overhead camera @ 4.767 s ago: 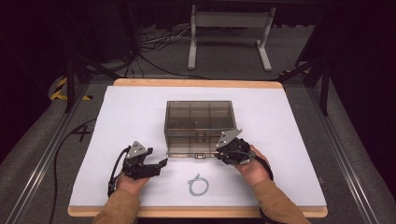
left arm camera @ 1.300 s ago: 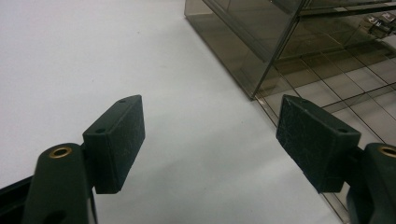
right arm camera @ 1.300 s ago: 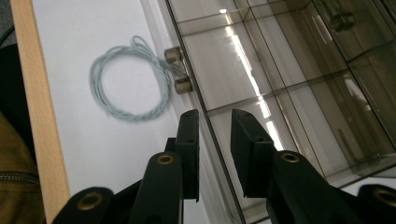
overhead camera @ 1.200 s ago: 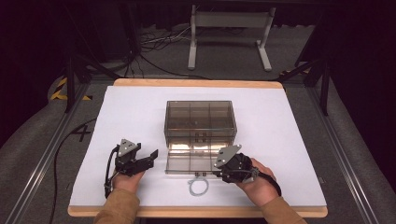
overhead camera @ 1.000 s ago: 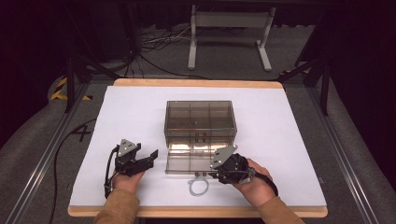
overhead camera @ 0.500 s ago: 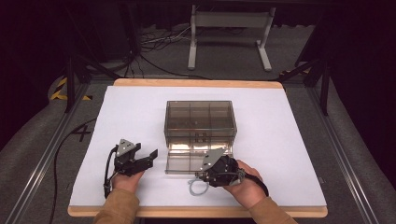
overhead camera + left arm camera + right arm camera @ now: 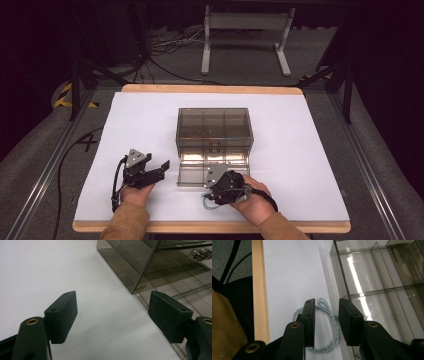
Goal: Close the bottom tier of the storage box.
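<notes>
A smoky clear box (image 7: 214, 125) stands mid-table with its divided drawer (image 7: 200, 172) pulled out toward me. A pale blue twisted cord loop (image 7: 206, 204) lies on the white sheet in front of the drawer. My right gripper (image 7: 212, 192) hovers over it. In the right gripper view its jaws (image 7: 326, 311) have just been opening; the cord (image 7: 325, 306) lies under and between them, and neither pad presses on it. My left gripper (image 7: 161, 168) rests left of the drawer, open wide, with only white sheet between its fingers (image 7: 62, 312).
The drawer's empty compartments (image 7: 372, 285) lie just right of my right jaw. The table's wooden front edge (image 7: 259, 290) and a tan sleeve (image 7: 223, 322) are close on the left. Bare white sheet (image 7: 300, 150) spreads around the box (image 7: 130, 262).
The drawer has come out of the box since the oldest frame. My right gripper slid left and toward the front edge, from the drawer front to above the cord. The left gripper stayed put.
</notes>
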{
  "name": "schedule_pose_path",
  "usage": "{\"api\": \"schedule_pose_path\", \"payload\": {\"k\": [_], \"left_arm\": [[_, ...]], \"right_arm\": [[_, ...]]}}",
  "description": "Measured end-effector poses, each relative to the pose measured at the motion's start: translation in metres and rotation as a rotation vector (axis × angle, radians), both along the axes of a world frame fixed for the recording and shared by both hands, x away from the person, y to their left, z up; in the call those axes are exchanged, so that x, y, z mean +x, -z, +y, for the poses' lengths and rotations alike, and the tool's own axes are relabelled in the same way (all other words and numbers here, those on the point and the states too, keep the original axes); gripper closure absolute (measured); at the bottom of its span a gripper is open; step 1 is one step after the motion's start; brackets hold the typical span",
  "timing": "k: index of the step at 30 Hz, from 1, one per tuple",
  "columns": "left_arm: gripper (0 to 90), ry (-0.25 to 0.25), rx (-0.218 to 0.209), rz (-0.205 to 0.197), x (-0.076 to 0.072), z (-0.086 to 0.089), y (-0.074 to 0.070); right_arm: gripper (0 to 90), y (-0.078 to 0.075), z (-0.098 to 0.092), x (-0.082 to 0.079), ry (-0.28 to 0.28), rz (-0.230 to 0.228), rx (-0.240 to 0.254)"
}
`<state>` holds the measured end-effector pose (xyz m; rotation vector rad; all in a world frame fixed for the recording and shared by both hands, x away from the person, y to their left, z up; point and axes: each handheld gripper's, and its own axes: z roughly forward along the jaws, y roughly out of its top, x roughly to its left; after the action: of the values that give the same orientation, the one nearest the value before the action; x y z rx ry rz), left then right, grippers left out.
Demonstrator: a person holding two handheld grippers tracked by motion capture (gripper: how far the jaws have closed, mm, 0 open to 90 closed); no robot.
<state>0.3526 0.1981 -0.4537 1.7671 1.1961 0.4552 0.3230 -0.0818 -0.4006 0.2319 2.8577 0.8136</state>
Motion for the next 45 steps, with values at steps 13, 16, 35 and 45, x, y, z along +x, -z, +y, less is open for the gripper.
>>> {"api": "schedule_pose_path", "payload": {"k": [13,16,35,45], "left_arm": [[24.5,0.000,0.001,0.000,0.000,0.000,0.000],[24.5,0.000,0.000,0.000,0.000,-0.001,0.000],[24.4,0.003,0.004,0.001,0.000,-0.001,0.000],[24.4,0.005,0.003,0.001,0.000,-0.001,0.000]], "right_arm": [[66.1,0.015,0.013,0.001,-0.026,0.019,-0.028],[66.1,0.017,0.013,0.002,-0.027,0.024,-0.031],[82.1,0.026,0.016,0.004,-0.029,0.096,-0.024],[89.4,0.026,0.018,0.002,-0.023,0.094,-0.034]]}}
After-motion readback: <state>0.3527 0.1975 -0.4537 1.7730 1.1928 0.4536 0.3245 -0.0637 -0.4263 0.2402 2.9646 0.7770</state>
